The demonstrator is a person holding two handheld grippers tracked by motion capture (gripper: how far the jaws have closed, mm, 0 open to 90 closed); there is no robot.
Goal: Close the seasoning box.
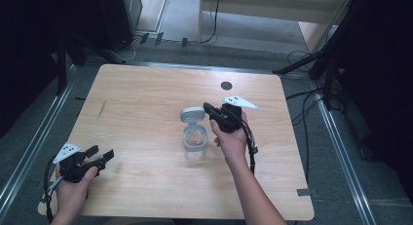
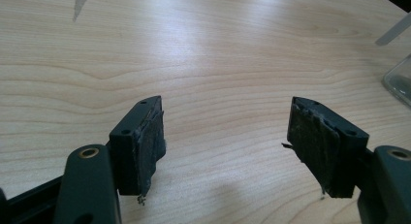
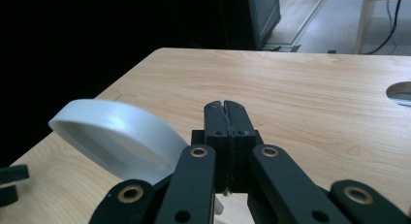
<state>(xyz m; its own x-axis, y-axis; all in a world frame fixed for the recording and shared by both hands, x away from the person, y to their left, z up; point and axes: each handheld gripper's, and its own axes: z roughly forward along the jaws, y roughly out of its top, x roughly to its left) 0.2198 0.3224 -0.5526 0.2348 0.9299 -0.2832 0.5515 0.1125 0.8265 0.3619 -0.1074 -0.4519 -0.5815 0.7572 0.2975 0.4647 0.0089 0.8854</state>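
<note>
Clear plastic container (image 1: 195, 141), flip lid (image 1: 191, 114) hinged open at its far side; stands at centre of frame in the high view, on the pale wood bench (image 1: 146, 98).

Right gripper (image 1: 208, 109): just right of the lid, tip pointing left toward it, near or touching its edge; contact cannot be told. Jaws pressed together, nothing seen between them. This is much the nearer gripper.

Left gripper (image 1: 101, 155): lower left of frame, well apart from the container, jaws spread wide and empty.

Judgement: any coming move likely turns on the lid lying immediately left of the right gripper tip.

Right gripper view: white lid (image 3: 116, 136) seen from alongside, at lower left, beside the closed jaws. Left gripper view: worn jaw pads (image 2: 317, 141), bare wood between them, and a corner of the container (image 2: 400, 81) at right edge.
</note>
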